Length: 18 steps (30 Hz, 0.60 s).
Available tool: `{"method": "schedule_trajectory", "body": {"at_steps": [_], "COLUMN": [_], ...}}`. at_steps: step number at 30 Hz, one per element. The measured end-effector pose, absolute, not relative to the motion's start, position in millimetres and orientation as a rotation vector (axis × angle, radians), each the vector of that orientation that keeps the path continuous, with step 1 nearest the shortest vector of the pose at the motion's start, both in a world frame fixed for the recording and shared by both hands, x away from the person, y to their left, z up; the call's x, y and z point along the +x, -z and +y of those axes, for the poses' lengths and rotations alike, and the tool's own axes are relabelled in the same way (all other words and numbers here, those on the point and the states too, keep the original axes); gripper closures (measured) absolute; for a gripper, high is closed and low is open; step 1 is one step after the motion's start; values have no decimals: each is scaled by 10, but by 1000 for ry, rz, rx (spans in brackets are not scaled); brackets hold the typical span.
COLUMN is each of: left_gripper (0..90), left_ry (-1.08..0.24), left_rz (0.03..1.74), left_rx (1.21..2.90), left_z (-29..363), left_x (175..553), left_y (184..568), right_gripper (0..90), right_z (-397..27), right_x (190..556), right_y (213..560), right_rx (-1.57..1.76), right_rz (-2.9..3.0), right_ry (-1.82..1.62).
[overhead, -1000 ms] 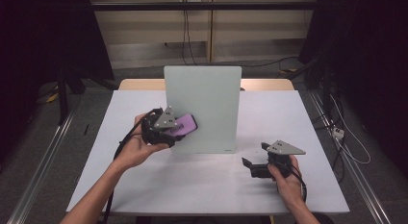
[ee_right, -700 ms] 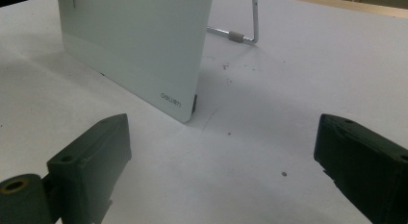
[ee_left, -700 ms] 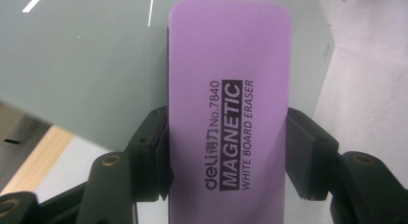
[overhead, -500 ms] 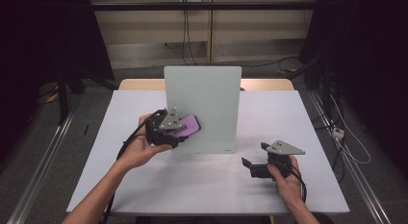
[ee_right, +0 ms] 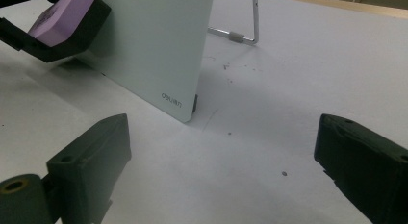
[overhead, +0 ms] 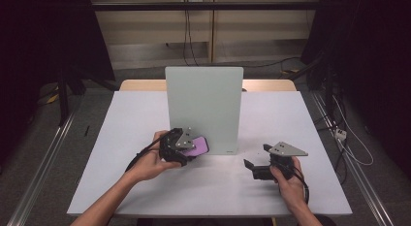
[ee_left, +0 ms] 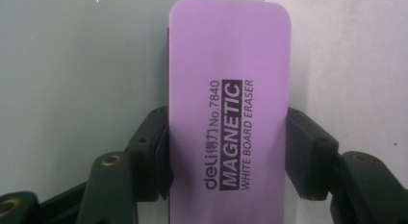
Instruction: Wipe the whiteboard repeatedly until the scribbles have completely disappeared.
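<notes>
A purple magnetic whiteboard eraser (ee_left: 228, 113) sits between the jaws of my left gripper (overhead: 186, 149), which is shut on it. The eraser (overhead: 197, 145) is held against the lower left of an upright pale green-grey board (overhead: 203, 107) standing mid-table. In the right gripper view the eraser (ee_right: 60, 15) and its dark holder show at the top left beside the board (ee_right: 154, 46). My right gripper (overhead: 253, 167) rests low on the table right of the board, open, with nothing between its jaws.
The board stands on a wire stand (ee_right: 240, 36) behind it, on a white tabletop (overhead: 121, 124). Small dark specks (ee_right: 284, 174) mark the table surface. Metal rails (overhead: 43, 153) run along the floor on both sides. A wooden strip (overhead: 145, 84) lies behind the table.
The left gripper with the eraser has drifted slightly lower and toward the board's bottom left. The right gripper has stayed in place.
</notes>
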State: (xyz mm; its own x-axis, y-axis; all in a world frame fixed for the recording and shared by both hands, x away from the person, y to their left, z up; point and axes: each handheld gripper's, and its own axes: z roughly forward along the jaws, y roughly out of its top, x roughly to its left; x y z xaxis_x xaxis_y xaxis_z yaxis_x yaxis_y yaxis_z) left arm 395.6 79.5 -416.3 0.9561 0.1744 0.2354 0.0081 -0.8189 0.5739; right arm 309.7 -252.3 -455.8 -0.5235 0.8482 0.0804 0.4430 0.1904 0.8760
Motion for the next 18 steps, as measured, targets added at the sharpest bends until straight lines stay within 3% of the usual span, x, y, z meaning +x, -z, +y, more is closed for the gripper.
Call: {"method": "schedule_trajectory", "body": {"at_steps": [18], "left_gripper": [409], "left_ry": [-473], "left_rz": [258], "left_rx": [2353], "left_z": [1202], "left_x": [4161], "left_y": [3632], "right_gripper": [55], "right_z": [-2520], "right_x": [3106], "right_y": [4562], "right_rx": [1208], "right_rz": [2049], "right_ry": [-1277]}}
